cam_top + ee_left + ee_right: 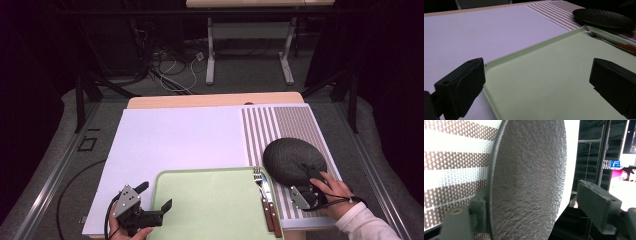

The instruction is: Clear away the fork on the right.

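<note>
A: What is the biggest thing on the table (150, 102)?

B: A white mat (175, 140) that covers most of the top. Next in size is a striped placemat (280, 122) along the right edge, then a pale green tray (210, 210) at the near edge.

A: And the plate?

B: The dark textured plate (290, 157) sits on the striped placemat, toward its near end, just right of the tray's far right corner. In the right gripper view the plate (529, 177) stands between the two jaws.

A: Does the right gripper have it?

B: The right gripper (306, 189) is at the plate's near rim. One jaw lies against the plate's underside; the other stands clearly apart from the top face. So the jaws are partly open around the rim, without a pinch.

A: The left one?

B: The left gripper (156, 195) hovers at the tray's near left corner, jaws spread wide with nothing between them. One jaw is over the white mat, the other over the tray (549, 80).

A: Anything smaller?

B: A fork (261, 187) and a knife (271, 205) with brown handles, lying side by side along the tray's right edge.
</note>
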The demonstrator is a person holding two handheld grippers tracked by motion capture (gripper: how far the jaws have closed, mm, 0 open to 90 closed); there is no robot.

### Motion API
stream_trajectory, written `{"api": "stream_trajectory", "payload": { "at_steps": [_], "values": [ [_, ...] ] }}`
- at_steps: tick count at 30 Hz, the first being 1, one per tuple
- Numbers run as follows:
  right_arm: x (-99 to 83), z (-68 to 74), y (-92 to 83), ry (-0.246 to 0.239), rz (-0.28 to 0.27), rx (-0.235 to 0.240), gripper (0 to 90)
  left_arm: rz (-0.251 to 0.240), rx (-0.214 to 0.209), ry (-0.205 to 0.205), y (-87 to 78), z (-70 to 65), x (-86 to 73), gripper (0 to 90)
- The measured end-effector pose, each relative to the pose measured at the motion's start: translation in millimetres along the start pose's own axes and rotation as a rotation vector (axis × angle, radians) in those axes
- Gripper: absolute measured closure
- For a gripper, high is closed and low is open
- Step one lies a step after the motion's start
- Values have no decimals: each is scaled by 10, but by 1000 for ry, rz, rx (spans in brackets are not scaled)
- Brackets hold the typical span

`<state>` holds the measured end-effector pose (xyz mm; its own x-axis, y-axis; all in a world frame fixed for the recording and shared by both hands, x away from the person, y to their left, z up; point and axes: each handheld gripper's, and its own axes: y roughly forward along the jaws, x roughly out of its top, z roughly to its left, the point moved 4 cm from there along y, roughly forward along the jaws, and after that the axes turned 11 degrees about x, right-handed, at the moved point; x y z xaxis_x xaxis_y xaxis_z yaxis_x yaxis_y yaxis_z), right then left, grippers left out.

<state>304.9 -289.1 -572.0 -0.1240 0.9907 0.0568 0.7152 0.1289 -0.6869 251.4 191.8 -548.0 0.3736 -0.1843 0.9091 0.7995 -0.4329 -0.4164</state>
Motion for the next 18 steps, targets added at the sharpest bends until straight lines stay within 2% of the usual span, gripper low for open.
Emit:
{"api": "stream_trajectory", "payload": {
  "at_steps": [1,3,4,6,7,8,9,10,11,13,14,15,18],
  "values": [
    [2,-21,-3,-4,-17,-2,263,0,0,-1,0,-1,0,7],
    [0,-64,-32,-23,-11,5,309,-1,-1,-1,-2,-2,1,7],
    [-6,-56,-41,11,-16,11,341,-1,0,0,-3,-1,1,7],
    [-9,-92,-68,-12,-3,21,401,0,-1,-1,-1,-2,0,7],
    [-9,-96,-76,-5,-2,24,441,1,-2,2,-1,-3,0,7],
    [-9,-103,-84,-1,-5,59,501,1,-3,2,-2,-4,0,7],
    [-12,-104,-97,3,12,72,499,0,-3,3,-2,-5,1,7],
    [-13,-115,-116,-5,31,66,509,0,-3,3,-3,-4,1,7],
    [-8,-120,-95,-2,-7,56,518,0,-4,3,-3,-3,1,7],
    [-9,-133,-116,-6,17,53,547,0,-3,-1,-3,-3,0,7],
    [-8,-129,-128,-5,26,82,589,0,-3,-1,-4,-2,0,7],
    [-3,-132,-119,-12,2,72,617,-1,-3,-1,-4,-1,1,7],
    [-4,-123,-137,3,13,85,678,1,-4,-1,-2,-1,0,7]
  ]
}}
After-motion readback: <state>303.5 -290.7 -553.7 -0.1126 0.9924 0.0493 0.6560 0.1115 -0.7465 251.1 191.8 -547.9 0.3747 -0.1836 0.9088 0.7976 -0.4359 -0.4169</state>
